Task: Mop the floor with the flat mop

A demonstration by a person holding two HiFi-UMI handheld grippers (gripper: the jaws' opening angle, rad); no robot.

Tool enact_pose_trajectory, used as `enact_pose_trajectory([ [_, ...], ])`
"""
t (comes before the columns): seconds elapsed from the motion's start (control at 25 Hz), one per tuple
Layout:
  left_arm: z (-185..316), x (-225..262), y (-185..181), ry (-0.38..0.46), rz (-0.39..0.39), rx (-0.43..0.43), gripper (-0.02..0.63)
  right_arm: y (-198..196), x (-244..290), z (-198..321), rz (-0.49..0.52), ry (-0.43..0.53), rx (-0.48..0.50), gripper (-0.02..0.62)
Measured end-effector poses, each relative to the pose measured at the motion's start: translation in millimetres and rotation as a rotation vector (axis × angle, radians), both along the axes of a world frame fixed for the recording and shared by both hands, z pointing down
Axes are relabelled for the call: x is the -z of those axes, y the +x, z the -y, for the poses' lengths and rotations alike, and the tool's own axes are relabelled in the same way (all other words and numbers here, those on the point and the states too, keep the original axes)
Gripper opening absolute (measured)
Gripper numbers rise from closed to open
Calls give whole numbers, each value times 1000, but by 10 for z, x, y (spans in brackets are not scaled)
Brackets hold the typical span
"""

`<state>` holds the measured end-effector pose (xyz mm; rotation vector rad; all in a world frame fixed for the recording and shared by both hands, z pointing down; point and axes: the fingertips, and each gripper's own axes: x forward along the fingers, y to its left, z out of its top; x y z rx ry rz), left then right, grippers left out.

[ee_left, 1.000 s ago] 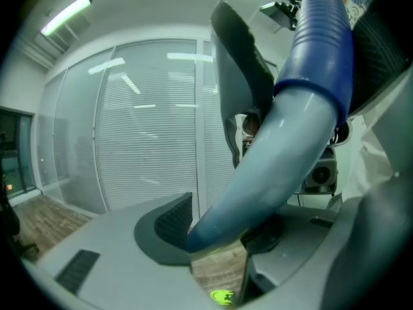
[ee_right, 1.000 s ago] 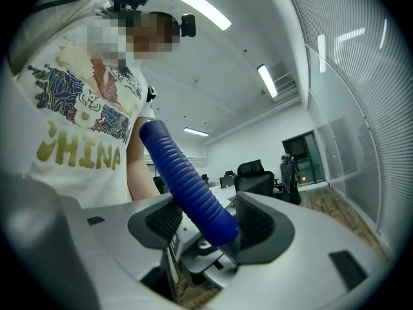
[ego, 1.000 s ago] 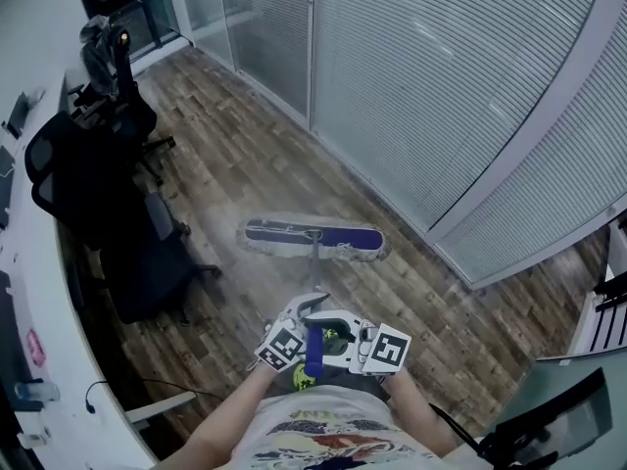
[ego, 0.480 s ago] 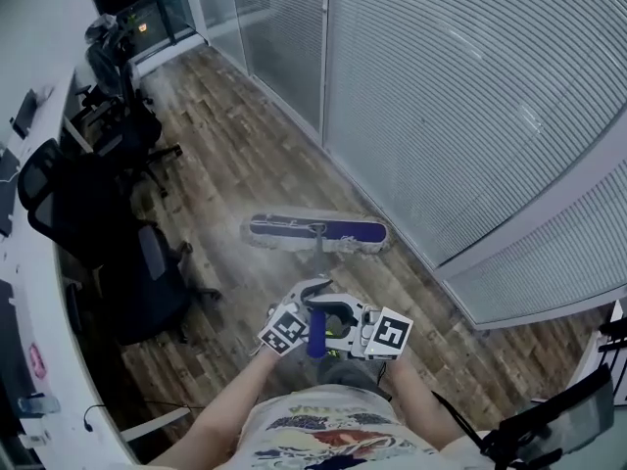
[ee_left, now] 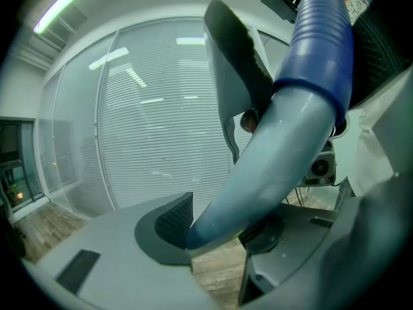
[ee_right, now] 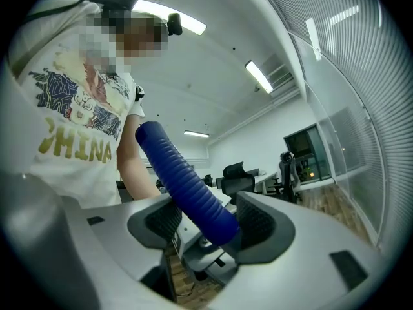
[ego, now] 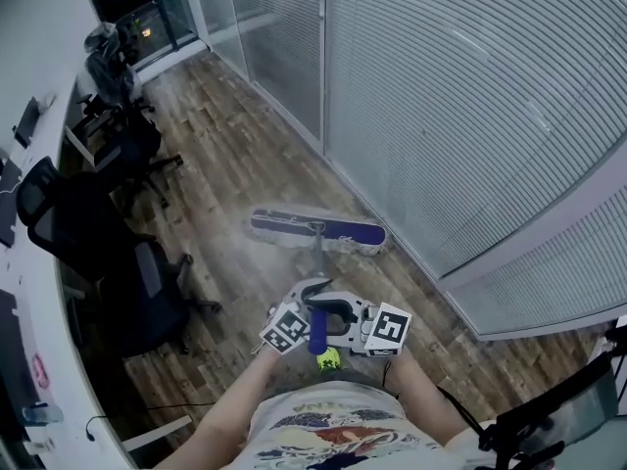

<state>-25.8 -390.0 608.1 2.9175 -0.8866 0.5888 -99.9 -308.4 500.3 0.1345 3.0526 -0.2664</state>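
Observation:
The flat mop's blue head [ego: 315,231] with its pale fringe lies flat on the wood floor [ego: 216,155], close to the glass wall. Its grey pole [ego: 318,262] rises to a blue ribbed grip [ego: 315,333] in front of the person's chest. My left gripper [ego: 299,311] is shut on the pole just below the blue grip; the pole [ee_left: 277,160] crosses between its pads [ee_left: 169,221]. My right gripper [ego: 343,323] is shut on the blue grip [ee_right: 187,186], which is squeezed between both pads [ee_right: 258,223]. The mop's underside is hidden.
A glass partition with blinds [ego: 460,96] runs along the right. Black office chairs [ego: 147,282] and a long white desk [ego: 29,292] line the left side. A dark stand [ego: 558,409] sits at the lower right. The person's yellow-green shoe [ego: 328,358] shows below the grippers.
The mop and both grippers have travelled forward along the floor beside the glass wall; chairs and wall posts have shifted in the view. Both grips are unchanged.

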Motion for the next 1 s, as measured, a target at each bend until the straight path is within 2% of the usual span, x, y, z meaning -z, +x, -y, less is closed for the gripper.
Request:
enact_pose_trajectory([
  [0.2, -251, -22, -23, -1, -2, 17, 152, 3, -13, -255, -10, -23, -3, 250],
  [0.4, -837, 39, -25, 7, -8, 22, 152, -9, 27, -855, -27, -22, 7, 250],
  [0.64, -1971, -90, -227, 15, 13, 18, 152, -214, -88, -2000, -43, -5, 48, 250],
  [1.0, -3802, -78, -383, 8, -24, 81, 150, -330, -85, -3859, -26, -11, 73, 254],
])
